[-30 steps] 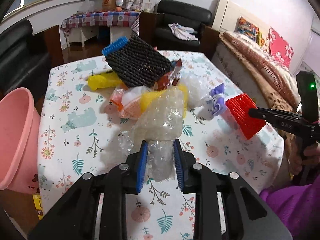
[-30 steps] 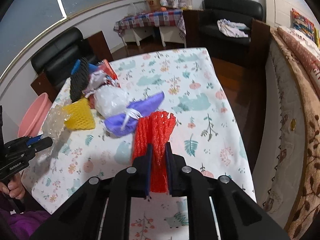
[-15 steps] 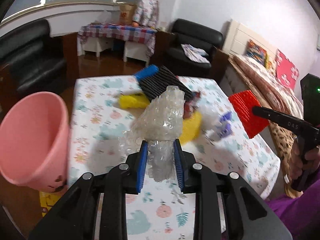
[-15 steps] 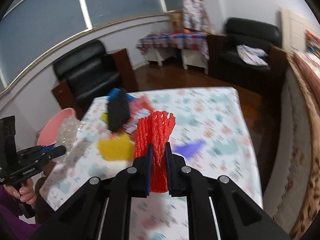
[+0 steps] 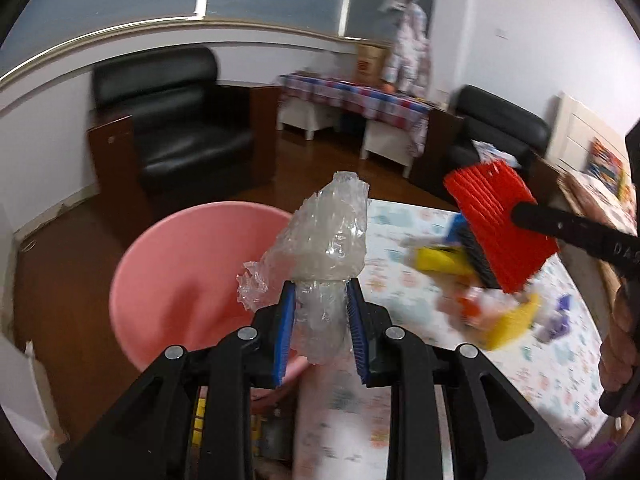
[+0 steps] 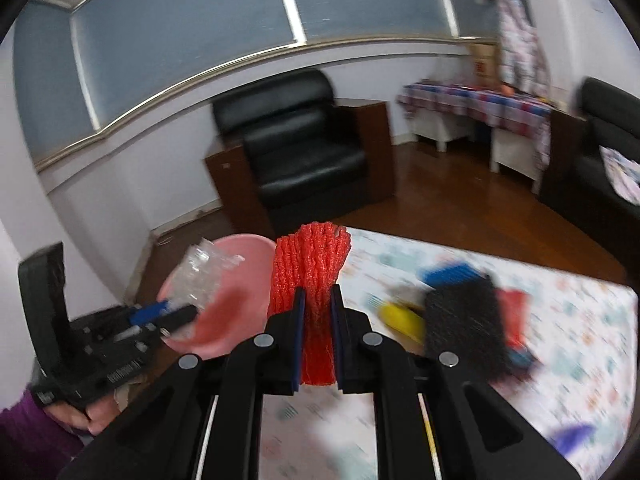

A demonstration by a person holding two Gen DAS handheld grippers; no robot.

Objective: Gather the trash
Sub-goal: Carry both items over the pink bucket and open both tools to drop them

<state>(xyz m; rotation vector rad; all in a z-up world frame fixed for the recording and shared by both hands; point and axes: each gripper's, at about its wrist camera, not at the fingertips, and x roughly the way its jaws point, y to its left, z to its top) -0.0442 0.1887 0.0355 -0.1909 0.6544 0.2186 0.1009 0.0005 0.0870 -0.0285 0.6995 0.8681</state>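
Your left gripper (image 5: 321, 316) has its jaws closed on a crumpled clear plastic wrap (image 5: 326, 236), which stands up from the blue pads at the centre of the left wrist view. Behind and left of the wrap sits the pink bin (image 5: 180, 276), its open mouth filling the middle left of the frame.

Your right gripper (image 6: 317, 320) has its jaws pinched on a red foam net (image 6: 310, 268), upright in the centre of the right wrist view; in the left wrist view the same net shows at upper right.

The remaining trash lies blurred on the floral table (image 6: 580, 320) at right: a black foam net (image 6: 462, 320), a yellow piece (image 6: 402, 316), a blue piece (image 6: 450, 273) and a purple scrap (image 5: 558, 320).
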